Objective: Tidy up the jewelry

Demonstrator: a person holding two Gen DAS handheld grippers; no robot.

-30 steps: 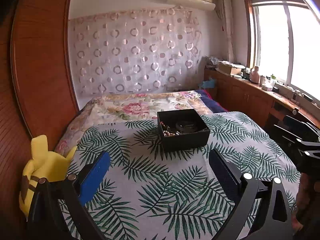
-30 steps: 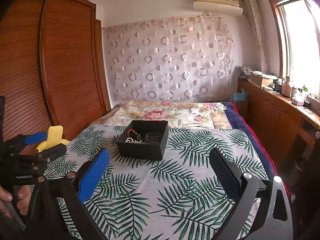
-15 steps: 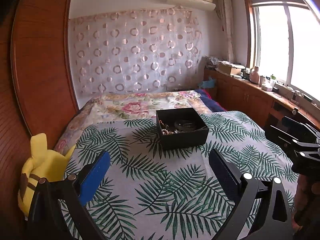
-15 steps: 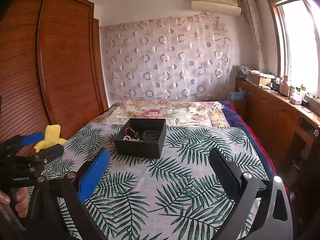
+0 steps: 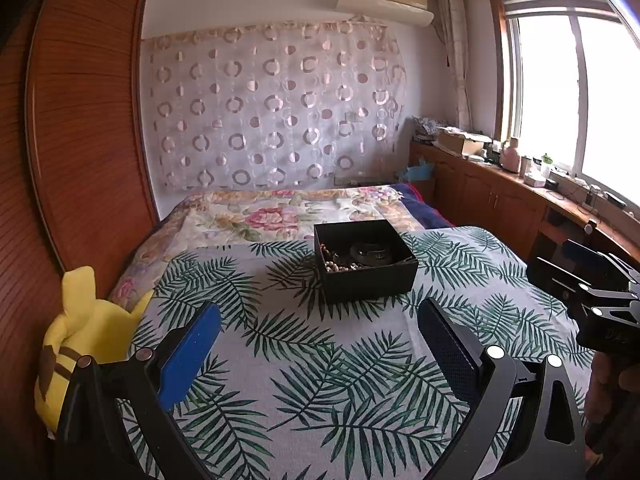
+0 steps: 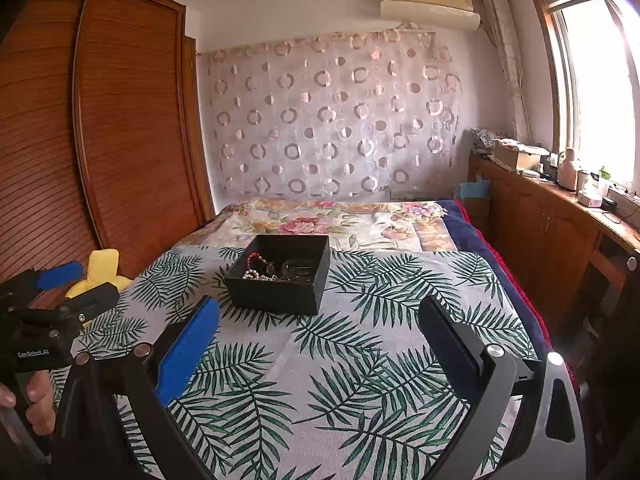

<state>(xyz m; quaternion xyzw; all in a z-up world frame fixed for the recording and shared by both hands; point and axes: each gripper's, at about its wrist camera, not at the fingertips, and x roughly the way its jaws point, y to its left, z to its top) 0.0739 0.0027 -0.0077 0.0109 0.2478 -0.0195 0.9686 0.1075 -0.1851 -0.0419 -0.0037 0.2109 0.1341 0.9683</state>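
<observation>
While both the left gripper (image 5: 320,332) and right gripper (image 6: 320,328) hover empty, jaws apart, jewelry (image 6: 266,270) lies seemingly tangled inside the black box (image 6: 280,298); sorted or not, I cannot tell.

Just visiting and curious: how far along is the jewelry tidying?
Jewelry lies heaped in the open black box on the leaf-print cloth; none shows outside it. Both tools, left and right, are open, empty, short of the box. That fits pieces gathered or awaiting sorting.
</observation>
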